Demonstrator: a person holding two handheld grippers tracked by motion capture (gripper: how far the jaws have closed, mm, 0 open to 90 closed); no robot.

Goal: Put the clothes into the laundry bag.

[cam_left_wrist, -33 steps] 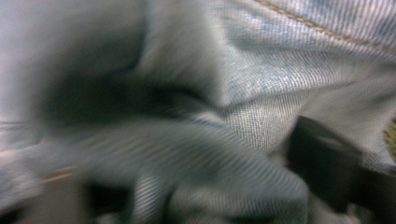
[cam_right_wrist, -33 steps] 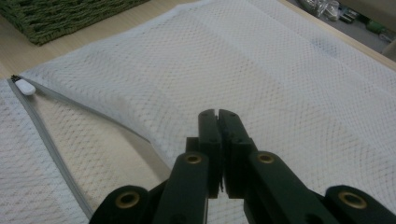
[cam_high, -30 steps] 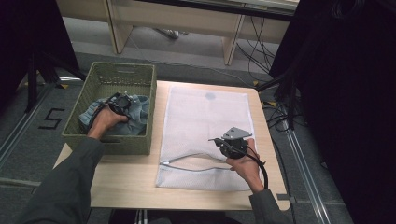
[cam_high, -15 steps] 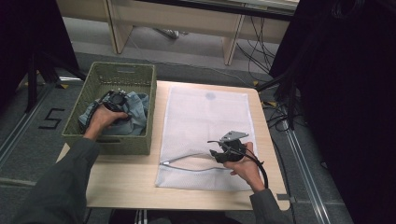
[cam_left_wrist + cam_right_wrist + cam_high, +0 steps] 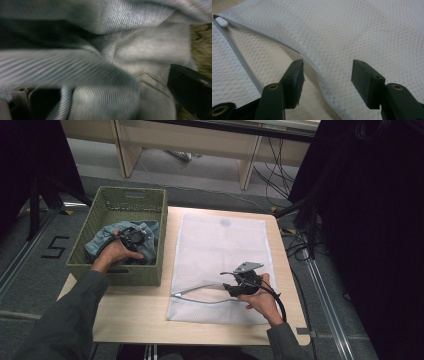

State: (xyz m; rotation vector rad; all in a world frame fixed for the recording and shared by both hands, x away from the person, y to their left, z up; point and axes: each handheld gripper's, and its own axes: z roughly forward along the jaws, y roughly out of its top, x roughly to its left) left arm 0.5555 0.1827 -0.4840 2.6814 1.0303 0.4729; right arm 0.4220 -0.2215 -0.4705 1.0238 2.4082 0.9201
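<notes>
High view: I've got the left claw (image 5: 134,239) in the basket (image 5: 150,202) on the jeans (image 5: 102,240). Left gripper view: jaws just spread, denim between, unpinched. Right claw (image 5: 327,80) just released, straddling the mesh bag's (image 5: 367,32) lifted edge on the desk (image 5: 130,310).

Light wooden table (image 5: 135,312), set on a grey floor (image 5: 30,285). Along its left edge, a green woven basket (image 5: 145,202), partly overhanging that edge. From the far edge almost to the near edge, right of centre, a white mesh laundry bag (image 5: 220,245) lying flat, its zipped opening gaping near the near edge.
</notes>
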